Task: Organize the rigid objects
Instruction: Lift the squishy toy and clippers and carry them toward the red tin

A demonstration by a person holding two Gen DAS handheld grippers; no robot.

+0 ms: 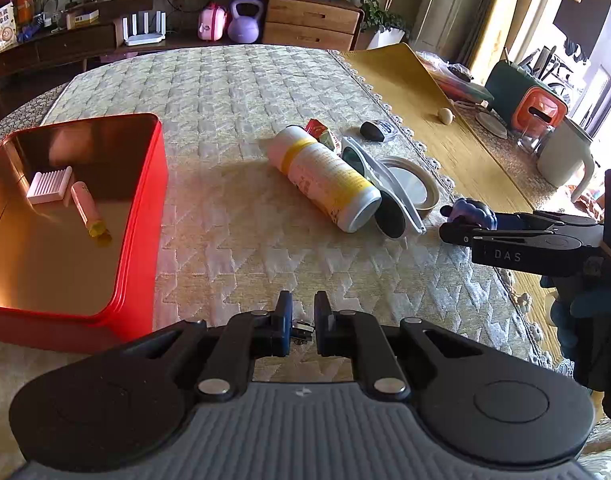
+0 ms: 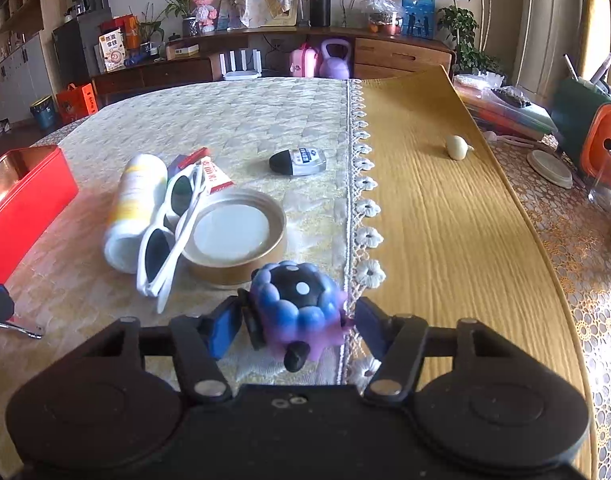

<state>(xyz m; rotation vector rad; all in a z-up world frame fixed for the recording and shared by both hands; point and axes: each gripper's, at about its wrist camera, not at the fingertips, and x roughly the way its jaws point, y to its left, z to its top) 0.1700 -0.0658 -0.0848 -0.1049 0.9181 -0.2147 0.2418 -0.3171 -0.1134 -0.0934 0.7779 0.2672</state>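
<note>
Bumpy blue-and-purple toy [image 2: 295, 310], one of its kind, sits nearest the right wrist camera between the right gripper [image 2: 295, 322] fingers, on the quilted cloth [image 2: 245, 120] close to its lace edge. Its black top carries white dots, rounded blue knobs ring it, and a black stub juts from its purple underside. The jaws stand apart on either side of it; whether the pads touch it cannot be told. In the left wrist view the left gripper [image 1: 302, 326] hovers low over the cloth with a narrow gap between its pads and nothing clamped.

Just beyond the toy lies one round lid [image 2: 233, 238], gold-rimmed with a pale centre. One pair of white sunglasses [image 2: 171, 232] leans on it, touching one white-and-yellow bottle [image 2: 135, 212] that lies on its side. Behind them is one red-and-white tube [image 2: 211, 172], and farther off, apart, one small bottle with a black cap [image 2: 299, 162].

To the left stands one red tin [image 1: 143, 216], open, holding two things: one white ribbed block [image 1: 49, 186] and one pink tube with a yellow cap [image 1: 87, 210]. On the yellow mat [image 2: 425, 200] at the right lies one small cream object [image 2: 456, 147].
</note>
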